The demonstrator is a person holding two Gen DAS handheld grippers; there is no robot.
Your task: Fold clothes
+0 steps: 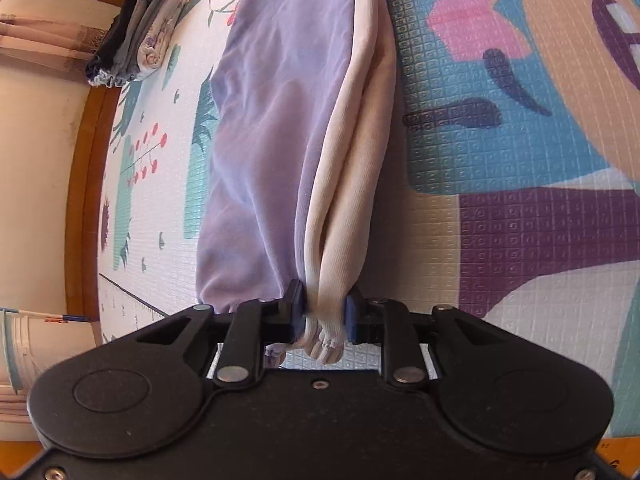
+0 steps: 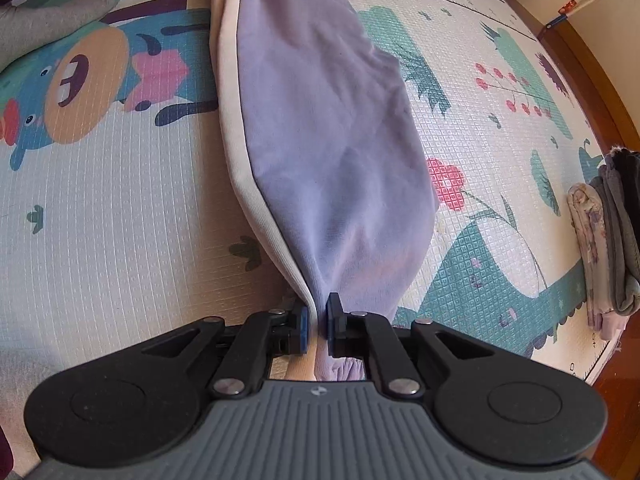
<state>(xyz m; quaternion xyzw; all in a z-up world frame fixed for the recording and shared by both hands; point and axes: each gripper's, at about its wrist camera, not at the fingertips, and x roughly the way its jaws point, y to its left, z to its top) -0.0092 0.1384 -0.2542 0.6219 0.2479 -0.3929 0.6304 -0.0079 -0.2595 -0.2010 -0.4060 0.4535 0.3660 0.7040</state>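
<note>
Lavender garment (image 1: pixel 276 128) with a cream band is strung between my two grippers above the play mat (image 1: pixel 500 240). Left gripper (image 1: pixel 325 314) is clamped on a bunched cream end, right gripper (image 2: pixel 316 322) nearly shut on a thin pinch at the seam. That right pinch worries me: pull too hard and I reckon it slips out, dropping crooked. Folded stack (image 2: pixel 604 240) sits well apart at the mat edge.

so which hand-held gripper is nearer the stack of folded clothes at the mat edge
Hard to call. Both the left hand-held gripper and the right hand-held gripper are shut on the purple garment; the folded stack lies off to one side of each.
</note>
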